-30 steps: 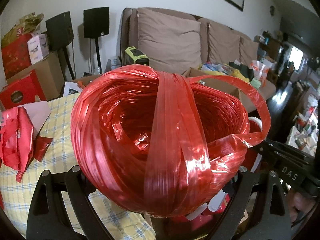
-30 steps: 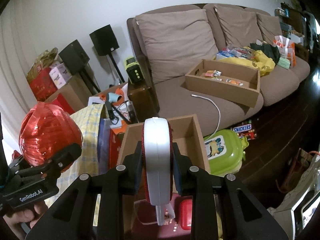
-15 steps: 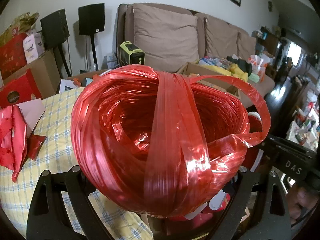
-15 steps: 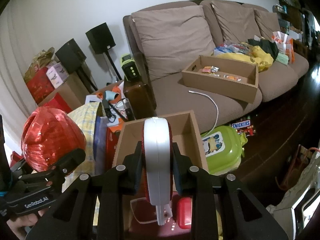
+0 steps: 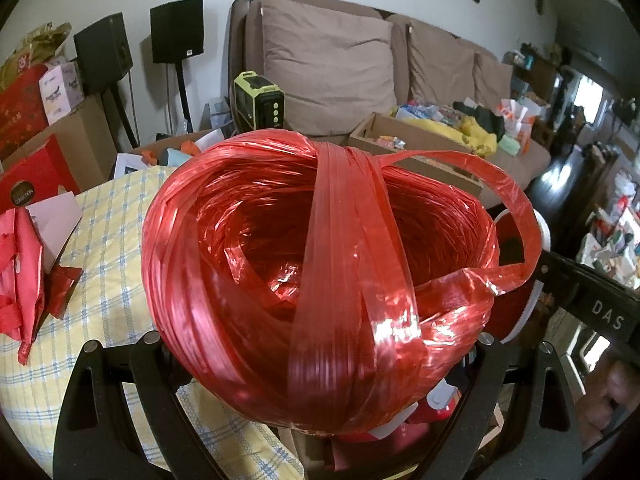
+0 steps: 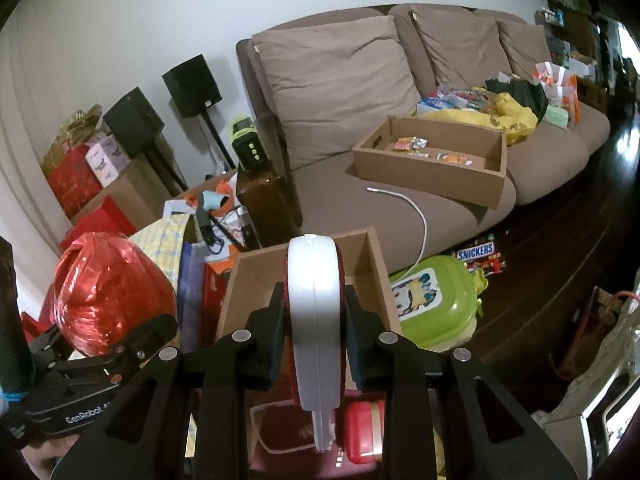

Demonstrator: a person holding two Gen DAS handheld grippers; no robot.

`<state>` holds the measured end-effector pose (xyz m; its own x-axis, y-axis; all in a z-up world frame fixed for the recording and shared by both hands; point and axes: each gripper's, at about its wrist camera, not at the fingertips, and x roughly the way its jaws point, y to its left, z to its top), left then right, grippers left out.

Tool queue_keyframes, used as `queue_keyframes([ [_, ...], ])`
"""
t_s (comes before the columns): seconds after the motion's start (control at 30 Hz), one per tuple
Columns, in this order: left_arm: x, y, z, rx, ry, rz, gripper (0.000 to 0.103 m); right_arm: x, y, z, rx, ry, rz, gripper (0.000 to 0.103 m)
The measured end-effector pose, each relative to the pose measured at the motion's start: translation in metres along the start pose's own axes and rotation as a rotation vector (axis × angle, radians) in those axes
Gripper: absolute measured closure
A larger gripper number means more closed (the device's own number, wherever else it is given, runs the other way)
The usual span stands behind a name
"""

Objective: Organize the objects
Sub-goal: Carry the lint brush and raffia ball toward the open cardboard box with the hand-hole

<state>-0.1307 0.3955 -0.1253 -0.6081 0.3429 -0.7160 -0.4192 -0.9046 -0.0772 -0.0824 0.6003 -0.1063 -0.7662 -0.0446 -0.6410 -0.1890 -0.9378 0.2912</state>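
Right wrist view: right claw (image 6: 314,334) clenched on white-rimmed red case (image 6: 314,320), upright, directly above open cardboard box (image 6: 244,280). Left claw (image 5: 320,364) grips red twine ball (image 5: 320,272), left of box, beside table (image 5: 112,216).

Right tool (image 6: 314,338) clamps white-and-red case (image 6: 314,320) above open cardboard box (image 6: 368,248); sofa (image 6: 360,120) behind.

left gripper (image 5: 320,360): pointing down, fingers squeezing a big red ball of ribbon (image 5: 316,272) | right gripper (image 6: 314,334): pointing down, pads pinching a thin white and red case (image 6: 314,320) | a hand (image 6: 44,454) is holding the left gripper's handle
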Motion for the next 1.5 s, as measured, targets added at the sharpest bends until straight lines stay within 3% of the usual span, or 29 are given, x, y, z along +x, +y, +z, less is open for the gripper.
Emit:
queue_keyframes([
  [0.67,0.012,-0.01,-0.006,0.032,-0.005,0.034,0.01,0.01,-0.005,-0.007,0.025,0.0,-0.012,0.077],
  [1.5,0.029,-0.016,-0.013,0.027,0.03,0.025,0.01,0.015,-0.006,-0.011,0.01,0.006,-0.008,0.077],
])
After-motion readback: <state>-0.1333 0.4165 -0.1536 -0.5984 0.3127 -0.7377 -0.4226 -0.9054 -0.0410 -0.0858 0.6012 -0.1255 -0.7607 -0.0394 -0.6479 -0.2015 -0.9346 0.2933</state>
